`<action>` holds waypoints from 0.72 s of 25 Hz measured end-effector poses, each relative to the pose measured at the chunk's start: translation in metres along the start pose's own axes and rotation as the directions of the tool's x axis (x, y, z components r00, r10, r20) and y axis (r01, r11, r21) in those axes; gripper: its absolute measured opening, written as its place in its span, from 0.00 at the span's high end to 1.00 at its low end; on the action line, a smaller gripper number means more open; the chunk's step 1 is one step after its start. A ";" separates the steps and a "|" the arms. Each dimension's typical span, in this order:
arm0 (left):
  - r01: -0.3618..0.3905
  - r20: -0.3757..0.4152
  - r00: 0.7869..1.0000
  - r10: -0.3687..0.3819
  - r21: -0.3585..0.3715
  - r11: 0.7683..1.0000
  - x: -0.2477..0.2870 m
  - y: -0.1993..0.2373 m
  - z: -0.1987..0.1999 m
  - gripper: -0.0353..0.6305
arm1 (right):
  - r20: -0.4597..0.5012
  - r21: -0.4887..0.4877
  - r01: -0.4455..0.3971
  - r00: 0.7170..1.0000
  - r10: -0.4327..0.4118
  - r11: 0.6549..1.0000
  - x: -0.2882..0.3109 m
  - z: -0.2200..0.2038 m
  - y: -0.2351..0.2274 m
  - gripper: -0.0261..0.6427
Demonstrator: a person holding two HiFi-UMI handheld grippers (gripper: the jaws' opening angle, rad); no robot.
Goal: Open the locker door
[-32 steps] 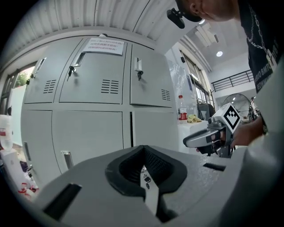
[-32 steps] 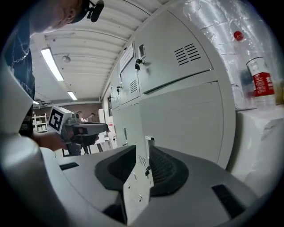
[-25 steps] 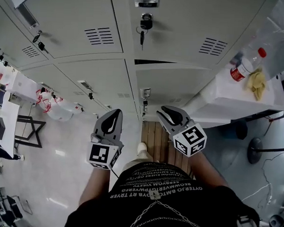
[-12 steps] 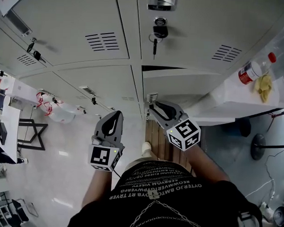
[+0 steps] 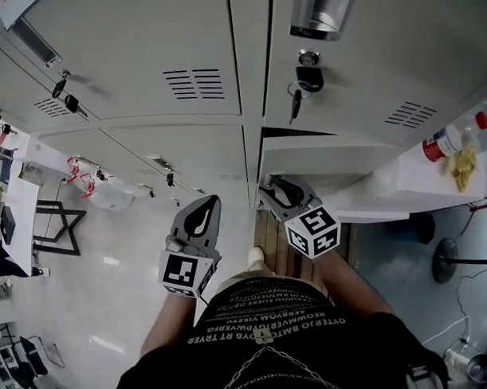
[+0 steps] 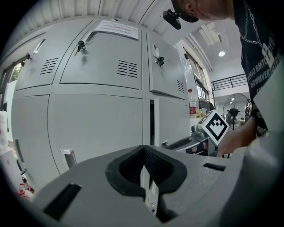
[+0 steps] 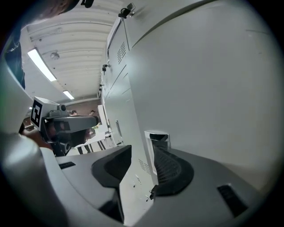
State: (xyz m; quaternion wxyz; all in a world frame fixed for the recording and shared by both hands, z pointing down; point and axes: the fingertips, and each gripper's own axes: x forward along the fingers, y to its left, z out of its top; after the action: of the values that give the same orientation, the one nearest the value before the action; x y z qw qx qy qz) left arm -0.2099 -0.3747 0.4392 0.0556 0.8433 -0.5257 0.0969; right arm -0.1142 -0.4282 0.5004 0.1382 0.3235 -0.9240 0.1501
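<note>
The grey lower locker door [image 5: 332, 157] stands slightly ajar, with a dark gap along its top and left edge. My right gripper [image 5: 269, 184] is at that left edge. In the right gripper view its jaws [image 7: 137, 170] straddle the door's edge [image 7: 133, 186] just below the metal handle recess [image 7: 157, 136]; they are opening, and a gap shows on the left pad's side. My left gripper [image 5: 213, 200] hangs shut and empty in front of the neighbouring lower locker [image 6: 95, 128], left of the ajar door [image 6: 171, 119].
A key with a fob hangs in the lock of the upper locker [image 5: 299, 78]. A white table [image 5: 419, 184] with a bottle [image 5: 446, 141] stands to the right. Wooden slats [image 5: 270, 230] lie on the floor at the locker's foot. More lockers run off to the left.
My right gripper has moved forward to the ajar door's edge and its jaws have spread. The left gripper has shifted slightly right, still shut.
</note>
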 end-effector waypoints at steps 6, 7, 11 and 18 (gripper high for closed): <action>0.013 0.011 1.000 -0.013 0.003 1.000 0.006 0.000 0.005 0.95 | 0.001 0.011 0.001 1.000 -0.001 1.000 0.009 0.001 -0.006 0.72; 0.013 0.006 1.000 -0.013 0.002 1.000 0.006 0.000 0.003 0.95 | 0.000 0.011 -0.002 1.000 0.002 1.000 0.010 0.002 -0.006 0.72; 0.013 0.006 1.000 -0.013 0.006 1.000 0.007 0.000 0.004 0.95 | -0.007 0.006 -0.012 1.000 0.012 1.000 0.008 0.001 -0.004 0.72; 0.020 0.026 0.999 -0.021 0.013 1.000 0.002 -0.014 0.011 0.95 | -0.014 0.011 -0.041 0.999 0.041 0.999 -0.010 -0.008 0.011 0.71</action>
State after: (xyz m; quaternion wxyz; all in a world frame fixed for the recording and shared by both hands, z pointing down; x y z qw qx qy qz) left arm -0.1956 -0.3729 0.4290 0.0443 0.8502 -0.5170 0.0888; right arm -0.1126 -0.4116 0.5027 0.1402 0.3041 -0.9286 0.1602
